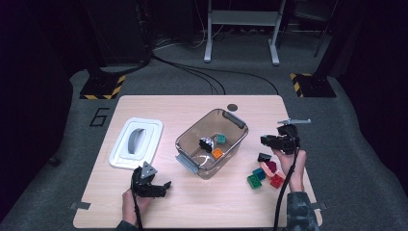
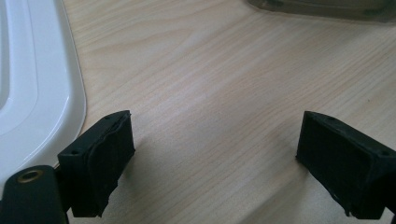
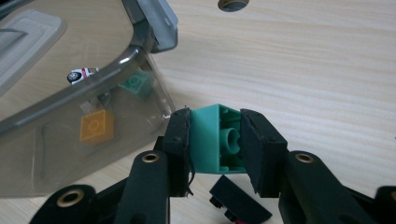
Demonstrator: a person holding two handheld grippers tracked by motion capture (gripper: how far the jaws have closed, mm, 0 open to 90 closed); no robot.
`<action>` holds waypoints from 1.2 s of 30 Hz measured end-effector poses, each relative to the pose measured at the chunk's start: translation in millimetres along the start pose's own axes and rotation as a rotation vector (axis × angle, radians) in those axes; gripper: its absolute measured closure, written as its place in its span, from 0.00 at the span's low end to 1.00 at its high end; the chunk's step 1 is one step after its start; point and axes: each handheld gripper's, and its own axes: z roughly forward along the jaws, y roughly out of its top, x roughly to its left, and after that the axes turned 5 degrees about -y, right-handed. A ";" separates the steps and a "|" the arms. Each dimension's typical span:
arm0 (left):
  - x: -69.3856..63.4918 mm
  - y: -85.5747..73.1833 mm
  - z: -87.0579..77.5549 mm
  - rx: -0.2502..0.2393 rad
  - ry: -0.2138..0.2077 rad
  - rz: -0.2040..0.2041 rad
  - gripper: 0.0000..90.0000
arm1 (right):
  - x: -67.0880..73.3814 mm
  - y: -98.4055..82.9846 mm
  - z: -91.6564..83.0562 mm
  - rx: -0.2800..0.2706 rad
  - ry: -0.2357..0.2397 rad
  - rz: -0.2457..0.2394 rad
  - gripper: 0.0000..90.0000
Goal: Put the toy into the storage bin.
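My right tool (image 3: 215, 140) is clamped on a teal-green plastic building brick (image 3: 212, 139). The brick sits squarely between the two black pads, its hollow underside with a round tube turned toward the camera on that tool. In the high view the right tool (image 1: 267, 140) is held above the right part of the light wooden table (image 1: 154, 204), just beside the right-hand long wall of the clear smoky plastic storage bin (image 1: 184, 137) and pointing toward it. The brick is clear of the table surface and outside the bin.

The bin stands near the middle of the table, set diagonally. Inside it lie an orange square brick (image 1: 217, 153), a green square brick (image 1: 221, 139) and a small black-and-white toy car (image 1: 207, 143).

A loose cluster of coloured bricks (image 1: 266, 173) lies near the table's right edge, below the right tool, with a flat black brick (image 1: 264, 157) at its upper end.

My left tool (image 1: 163, 185) rests near the table's front edge, left of centre. Its jaws stand wide apart with only bare table between them. The white plastic bin lid (image 1: 122, 154) lies just beside it, toward the left edge.
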 end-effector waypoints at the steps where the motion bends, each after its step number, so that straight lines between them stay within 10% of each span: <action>1: 0.0 0.0 0.0 0.001 0.000 0.000 0.12 | 1.0 2.0 0.9 0.000 0.001 -0.003 0.72; 36: -0.4 0.0 0.4 -0.004 -0.002 -0.005 0.12 | 37.1 58.9 -8.8 -0.101 0.016 -0.079 0.72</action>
